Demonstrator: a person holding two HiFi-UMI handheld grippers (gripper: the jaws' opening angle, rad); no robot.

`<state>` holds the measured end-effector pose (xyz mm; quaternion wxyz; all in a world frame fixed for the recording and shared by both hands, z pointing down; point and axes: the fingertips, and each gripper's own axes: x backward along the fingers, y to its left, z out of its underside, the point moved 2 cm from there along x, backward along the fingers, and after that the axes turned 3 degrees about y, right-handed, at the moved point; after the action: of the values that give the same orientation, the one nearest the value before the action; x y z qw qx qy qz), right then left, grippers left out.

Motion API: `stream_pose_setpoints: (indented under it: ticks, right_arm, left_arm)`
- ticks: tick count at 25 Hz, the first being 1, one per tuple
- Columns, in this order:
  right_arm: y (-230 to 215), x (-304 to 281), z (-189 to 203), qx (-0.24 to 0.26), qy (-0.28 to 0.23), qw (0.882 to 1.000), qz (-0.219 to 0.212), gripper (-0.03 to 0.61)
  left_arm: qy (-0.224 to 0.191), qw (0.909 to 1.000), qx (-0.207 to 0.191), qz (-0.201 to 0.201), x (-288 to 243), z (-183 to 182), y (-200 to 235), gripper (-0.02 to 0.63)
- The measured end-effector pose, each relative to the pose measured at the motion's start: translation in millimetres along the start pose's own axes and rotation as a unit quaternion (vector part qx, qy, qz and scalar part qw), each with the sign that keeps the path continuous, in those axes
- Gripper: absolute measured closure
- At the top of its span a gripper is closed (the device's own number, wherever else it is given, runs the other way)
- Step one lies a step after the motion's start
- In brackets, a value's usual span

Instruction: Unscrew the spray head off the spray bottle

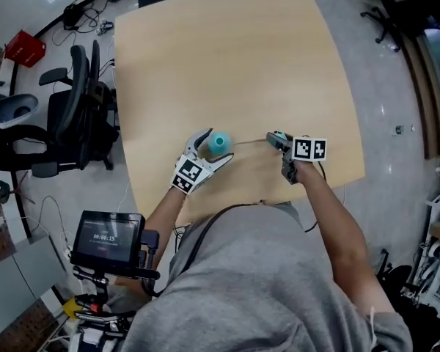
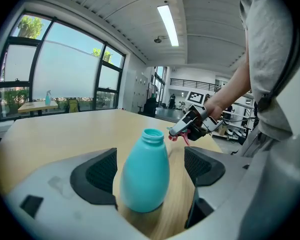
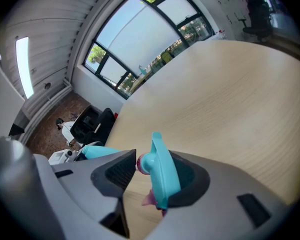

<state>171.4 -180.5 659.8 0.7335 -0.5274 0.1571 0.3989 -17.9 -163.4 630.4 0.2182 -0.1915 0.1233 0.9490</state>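
A teal spray bottle [image 1: 218,142] stands upright near the front edge of the wooden table [image 1: 227,57], its threaded neck bare. In the left gripper view the bottle [image 2: 144,176] sits between the jaws of my left gripper [image 2: 150,153], and a strip of table shows between it and the right pad. My left gripper [image 1: 217,146] is open around it. To its right, my right gripper [image 1: 275,138] holds the teal spray head [image 1: 278,136] clear of the table. The right gripper view has the spray head [image 3: 162,171] pinched between the pads of the right gripper [image 3: 157,170], its pink trigger hanging below.
Black office chairs [image 1: 73,116] stand off the table's left edge, with a red box [image 1: 23,48] on the floor behind them. A device with a screen [image 1: 106,238] sits at the lower left. Another chair [image 1: 396,13] stands at the far right.
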Motion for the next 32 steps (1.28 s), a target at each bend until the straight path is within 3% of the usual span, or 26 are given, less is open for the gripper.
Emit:
stream_pose_setpoints:
  ticks: [3,10,13,16,19,26,29,32]
  right_arm:
    - [-19,10,-8,0.008,-0.025,0.999,0.046,0.320]
    - [-32,65,-15,0.011,-0.086,0.992,0.088,0.285]
    - [-23,63,-16,0.059,-0.094,0.990,0.083,0.285]
    - [-16,64,-19,0.143,-0.092,0.977,0.130,0.284]
    - [0,79,-29,0.185,-0.128,0.962,0.156,0.284]
    - [104,148,-37,0.246,-0.229,0.932,0.135,0.303]
    - [144,199,-25,0.255,-0.270,0.921,0.115,0.494]
    - [177,256,-3,0.263,-0.303,0.911,0.099,0.566]
  left_arm:
    - [-0.009,0.9998,0.004,-0.015,17,-1,1,0.212]
    - [-0.034,0.9985,-0.004,-0.042,61,-36,-18,0.212]
    - [-0.051,0.9977,-0.011,-0.043,72,-39,-19,0.212]
    - [-0.064,0.9970,-0.025,-0.035,78,-45,-23,0.213]
    - [-0.088,0.9951,-0.032,-0.031,86,-54,-30,0.213]
    - [-0.199,0.9786,-0.018,-0.047,133,-131,-51,0.227]
    - [-0.214,0.9754,-0.021,-0.050,154,-164,-78,0.333]
    - [-0.201,0.9778,-0.029,-0.050,167,-185,-112,0.581]
